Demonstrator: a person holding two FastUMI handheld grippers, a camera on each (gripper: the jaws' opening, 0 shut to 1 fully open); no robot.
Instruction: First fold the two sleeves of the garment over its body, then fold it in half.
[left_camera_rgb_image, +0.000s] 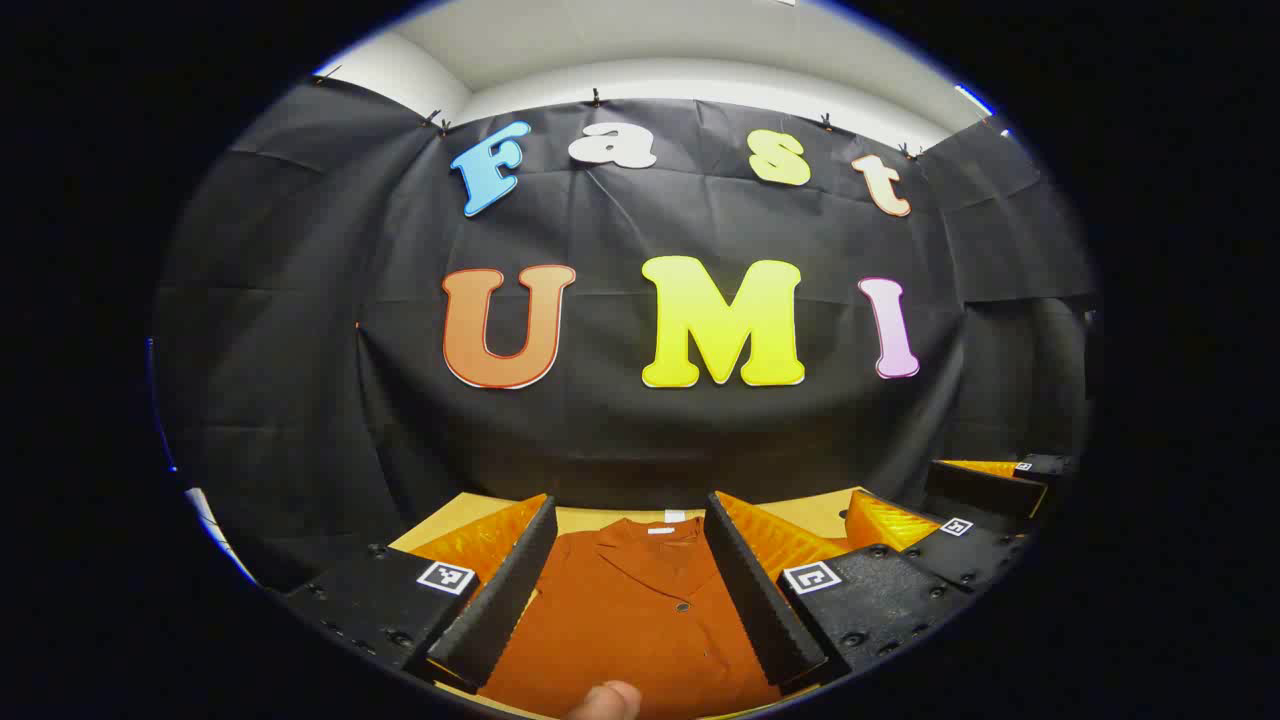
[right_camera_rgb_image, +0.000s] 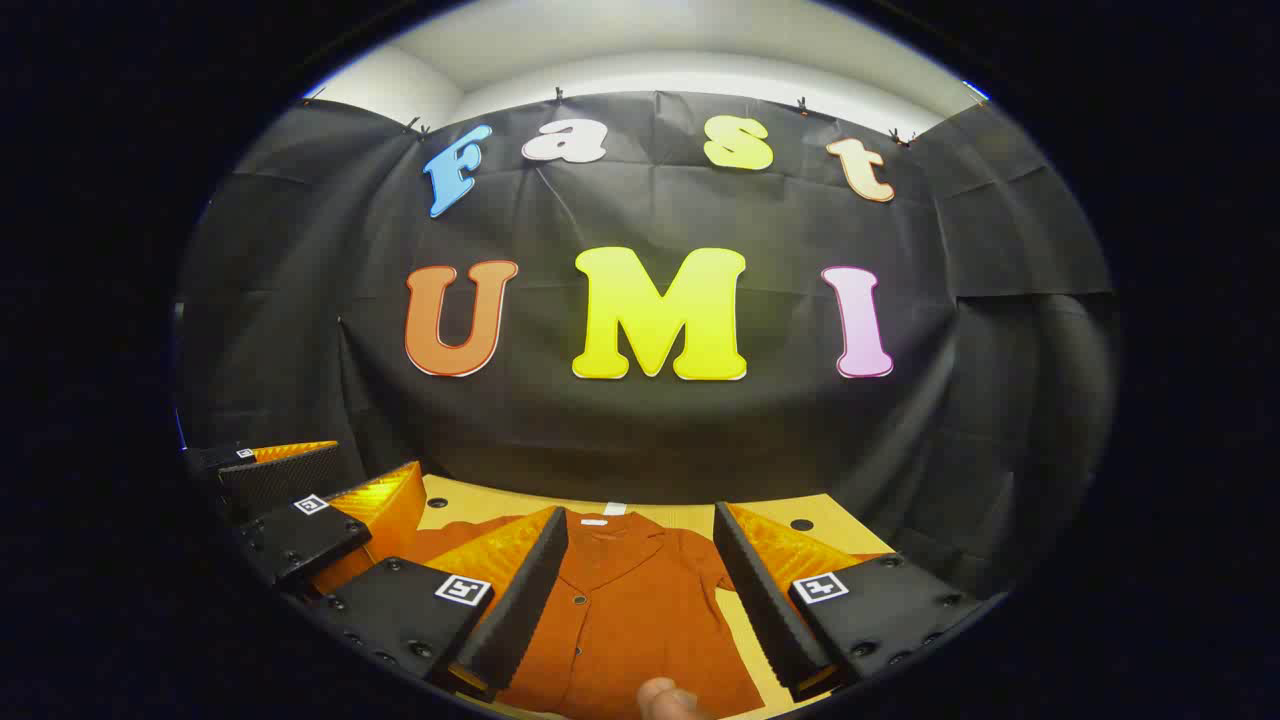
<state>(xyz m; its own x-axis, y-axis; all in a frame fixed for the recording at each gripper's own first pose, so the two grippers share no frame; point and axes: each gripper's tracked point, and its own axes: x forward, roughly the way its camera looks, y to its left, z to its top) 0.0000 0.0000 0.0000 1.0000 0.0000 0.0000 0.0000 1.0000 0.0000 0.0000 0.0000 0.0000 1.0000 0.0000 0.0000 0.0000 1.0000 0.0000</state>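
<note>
While rust-orange button-front shirt (left_camera_rgb_image: 630, 610) lies flat on tan wooden counter (right_camera_rgb_image: 770, 520), collar away, long axis running straight ahead, both tongs hover above it, spread wide, gripping nothing: left tongs (left_camera_rgb_image: 630, 590), right tongs (right_camera_rgb_image: 640, 595). 2 sleeves unfolded, apparently; right tongs nearer right sleeve.

Gaping right gripper (right_camera_rgb_image: 640, 590) above shirt (right_camera_rgb_image: 620, 620)

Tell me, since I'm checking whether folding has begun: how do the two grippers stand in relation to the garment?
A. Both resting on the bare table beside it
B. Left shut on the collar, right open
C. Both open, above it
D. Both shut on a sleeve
C: the left gripper and right gripper both have their jaws spread wide apart, with the rust-orange shirt lying flat and ungrasped between the fingers.
</note>
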